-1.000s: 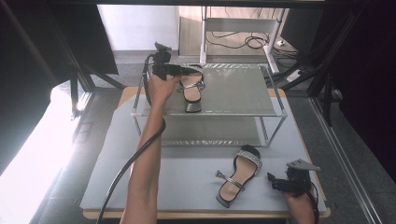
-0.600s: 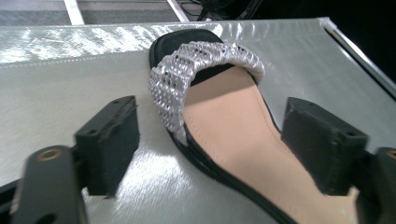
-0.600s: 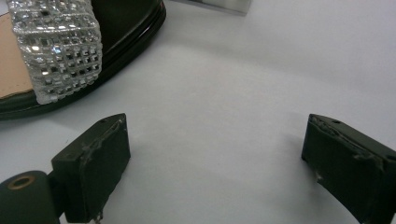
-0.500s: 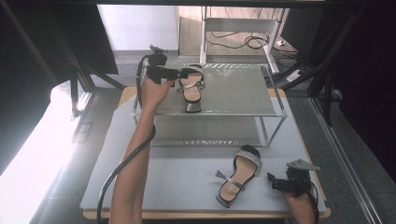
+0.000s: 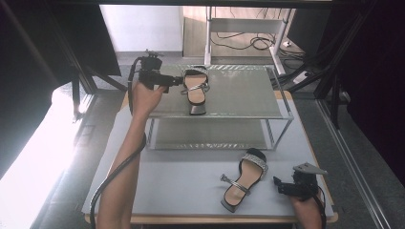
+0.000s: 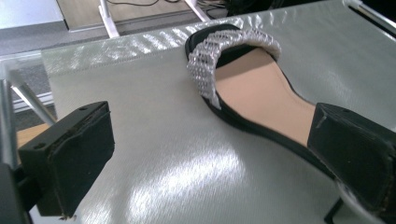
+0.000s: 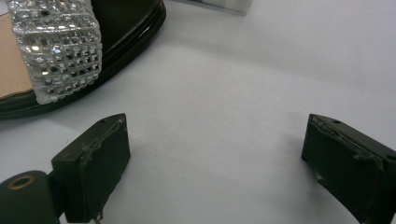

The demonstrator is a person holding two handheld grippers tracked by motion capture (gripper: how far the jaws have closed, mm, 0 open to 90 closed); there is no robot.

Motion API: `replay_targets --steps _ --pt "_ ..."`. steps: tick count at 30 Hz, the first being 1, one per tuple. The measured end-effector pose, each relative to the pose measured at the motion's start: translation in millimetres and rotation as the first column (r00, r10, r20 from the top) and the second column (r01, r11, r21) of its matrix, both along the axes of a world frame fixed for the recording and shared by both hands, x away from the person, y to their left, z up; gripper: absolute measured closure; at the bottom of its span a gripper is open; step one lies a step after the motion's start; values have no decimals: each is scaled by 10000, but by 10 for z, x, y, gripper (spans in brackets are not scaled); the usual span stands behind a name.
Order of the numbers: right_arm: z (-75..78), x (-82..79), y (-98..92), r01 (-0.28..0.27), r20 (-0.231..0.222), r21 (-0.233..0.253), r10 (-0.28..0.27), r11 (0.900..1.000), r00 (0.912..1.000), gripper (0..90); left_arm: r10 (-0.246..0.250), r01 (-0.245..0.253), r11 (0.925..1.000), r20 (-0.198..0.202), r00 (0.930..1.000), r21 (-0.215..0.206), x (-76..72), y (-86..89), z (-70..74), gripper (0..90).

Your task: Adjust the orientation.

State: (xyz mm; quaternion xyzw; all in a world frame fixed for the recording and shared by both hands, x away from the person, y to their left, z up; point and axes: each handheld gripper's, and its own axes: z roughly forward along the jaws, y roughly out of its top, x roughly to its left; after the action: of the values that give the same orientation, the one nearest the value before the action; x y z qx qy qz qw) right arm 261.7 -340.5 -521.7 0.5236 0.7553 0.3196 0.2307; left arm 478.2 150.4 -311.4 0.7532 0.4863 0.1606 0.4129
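Your desk w/ pale grey top carries a two-tier rack w/ frosted glass shelves and metal legs at its far half. On the rack's top shelf, left part, lies one black sandal w/ tan insole and rhinestone toe strap, toe pointing away from you. Its twin, a second black rhinestone-strap sandal, lies on the desk, front right, toe toward the rack. Your left gripper sits at the shelf sandal's left edge, jaws apart, one jaw over the sandal. Your right gripper is low on the desk just beside the second sandal, jaws apart, nothing btw them.
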Motion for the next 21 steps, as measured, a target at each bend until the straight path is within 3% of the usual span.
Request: replay_targets --steps 4,11,21 --pt "0 0 0 -1 -5 2 1 10000 10000 72 -38 36 9996 63 10000 287 -74 32 4 1" --pt "0 0 0 -1 3 -4 1 10000 10000 72 -153 145 9992 207 9997 362 -205 91 -31 0" --pt "0 0 0 -2 5 -12 2 10000 10000 72 -513 471 9958 523 9973 789 -470 103 -85 0"
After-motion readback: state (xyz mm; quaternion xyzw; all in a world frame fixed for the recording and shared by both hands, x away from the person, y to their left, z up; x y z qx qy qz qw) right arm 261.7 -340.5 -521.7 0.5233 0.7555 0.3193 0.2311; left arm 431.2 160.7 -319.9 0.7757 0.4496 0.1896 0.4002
